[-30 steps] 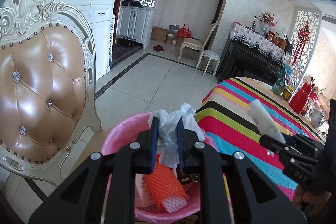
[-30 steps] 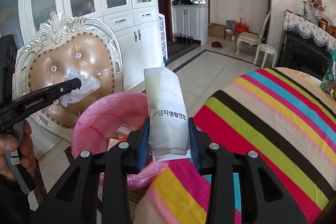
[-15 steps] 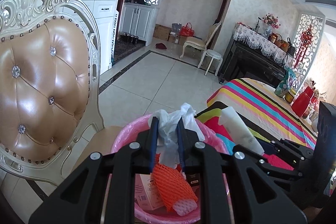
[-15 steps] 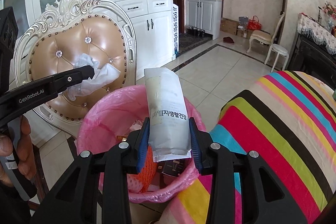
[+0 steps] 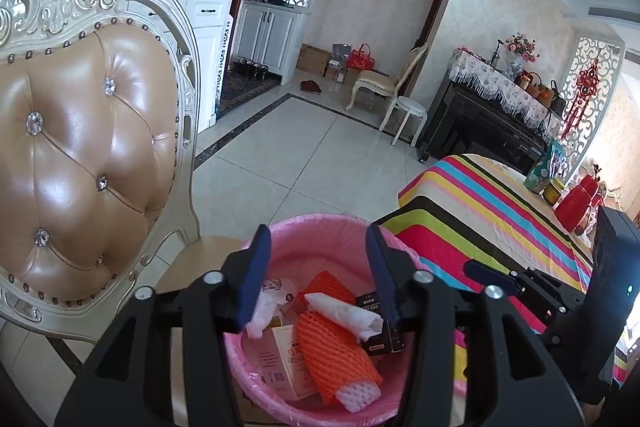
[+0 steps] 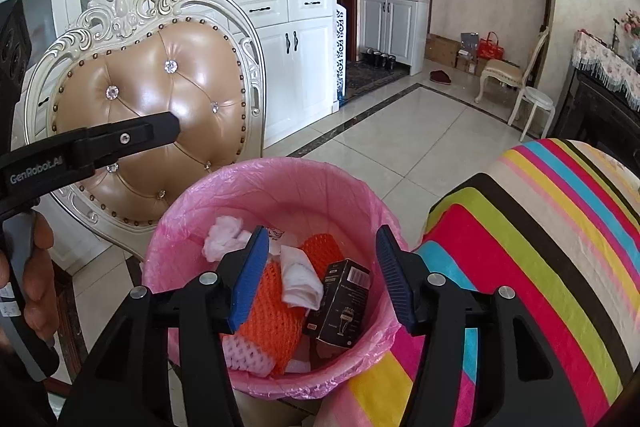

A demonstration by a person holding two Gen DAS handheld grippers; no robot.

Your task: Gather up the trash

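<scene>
The pink-lined trash bin (image 5: 320, 223) (image 6: 280, 171) stands just below both grippers. My left gripper (image 5: 316, 231) hangs over it, jaws opening with nothing between them. A crumpled white tissue (image 5: 260, 311) (image 6: 224, 237) lies inside by the left wall. My right gripper (image 6: 322, 233) is also above the bin, its jaws opening and empty. The white packet (image 6: 298, 279) (image 5: 344, 311) rests on the trash below it. An orange foam net (image 6: 268, 323) and a black box (image 6: 340, 303) are in the bin too.
A tufted tan chair (image 5: 80, 155) (image 6: 160, 99) stands left of the bin. The table with a striped cloth (image 5: 480, 211) (image 6: 540, 227) touches the bin on the right. A person's hand (image 6: 36, 267) holds the left gripper's handle. Tiled floor lies beyond.
Both grippers opened. The tissue dropped from the left one and the white packet dropped from the right one, both into the bin. The right gripper moved over the bin.
</scene>
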